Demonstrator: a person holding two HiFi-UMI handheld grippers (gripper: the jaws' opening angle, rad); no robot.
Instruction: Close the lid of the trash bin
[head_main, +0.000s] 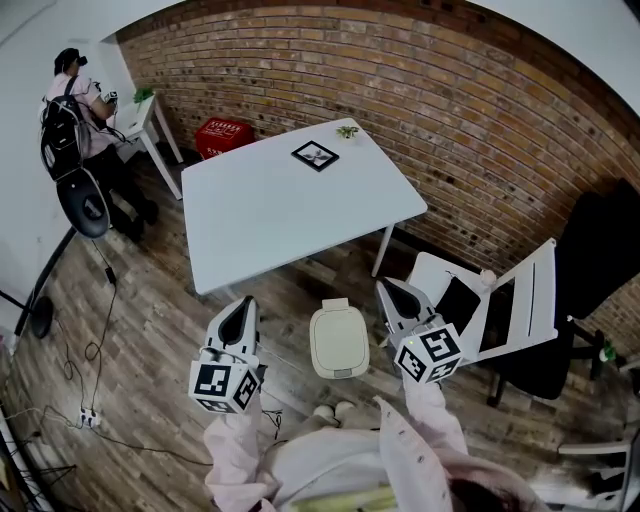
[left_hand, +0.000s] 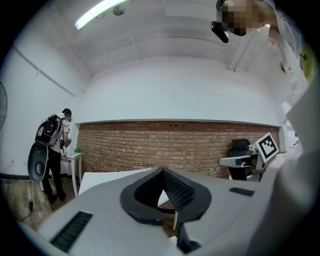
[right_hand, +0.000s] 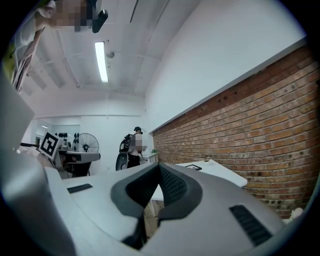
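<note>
Upper left: a person (head_main: 72, 105) w/ a backpack stands at a small desk (head_main: 140, 110). A red basket (head_main: 222, 136) sits by the brick wall (head_main: 450, 110). Lower left-ctr: the L hand-held gripper (head_main: 244, 304) is over the wood floor (head_main: 150, 330), jaws pressed together, nothing btwn them. The white worktop (head_main: 270, 220) fills the ctr, w/ a black frame (head_main: 315, 155) and a small plant (head_main: 348, 131) near its far edge. The bin (head_main: 338, 345) is at lower ctr, on the floor btwn the two grippers, just below the worktop's near edge. Its cream lid (head_main: 337, 330) lies flat, shut. The R hand-held gripper (head_main: 384, 286) is just right of the bin, jaws pressed together too, empty. Both grippers are apart from the bin. Right: a white chair (head_main: 525, 300), w/ a black chair (head_main: 600, 250) behind it.
</note>
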